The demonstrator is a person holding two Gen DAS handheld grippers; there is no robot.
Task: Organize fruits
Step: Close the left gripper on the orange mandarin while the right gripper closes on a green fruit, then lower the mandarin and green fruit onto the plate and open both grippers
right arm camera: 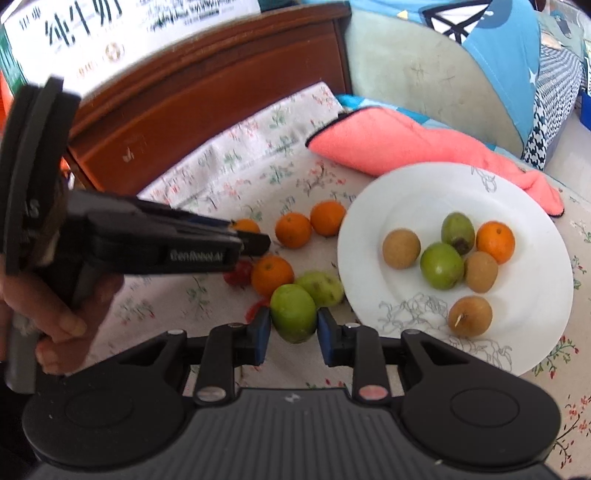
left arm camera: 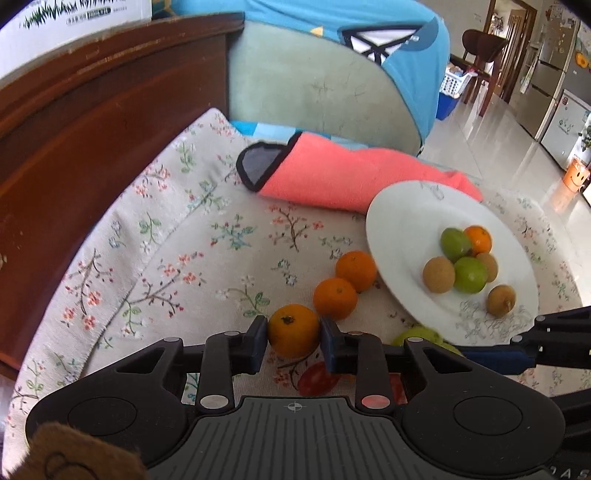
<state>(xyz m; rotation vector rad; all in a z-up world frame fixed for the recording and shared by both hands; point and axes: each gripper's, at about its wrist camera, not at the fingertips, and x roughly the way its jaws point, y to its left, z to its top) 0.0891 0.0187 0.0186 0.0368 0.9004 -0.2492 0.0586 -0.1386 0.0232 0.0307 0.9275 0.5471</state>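
Observation:
My left gripper (left arm camera: 293, 332) is shut on an orange (left arm camera: 293, 328) that rests on the flowered cloth (left arm camera: 184, 236). Two more oranges (left arm camera: 335, 298) lie just beyond it, toward the white plate (left arm camera: 399, 229). My right gripper (right arm camera: 294, 323) is shut on a green fruit (right arm camera: 293, 314), which touches a second green fruit (right arm camera: 321, 288) beside the plate (right arm camera: 406, 192). The plate holds two green fruits, one orange (right arm camera: 495, 242) and three brown fruits. In the right wrist view the left gripper (right arm camera: 255, 240) comes in from the left, with a loose orange (right arm camera: 272, 275) and a small red fruit (right arm camera: 240, 273) below it.
A pink towel (left arm camera: 351, 177) lies behind the plate. A dark wooden board (left arm camera: 92, 140) bounds the cloth at the left, with a white carton (right arm camera: 110, 33) on top. A grey-green cushion (left arm camera: 314, 85) stands at the back. A hand (right arm camera: 55, 325) holds the left gripper's handle.

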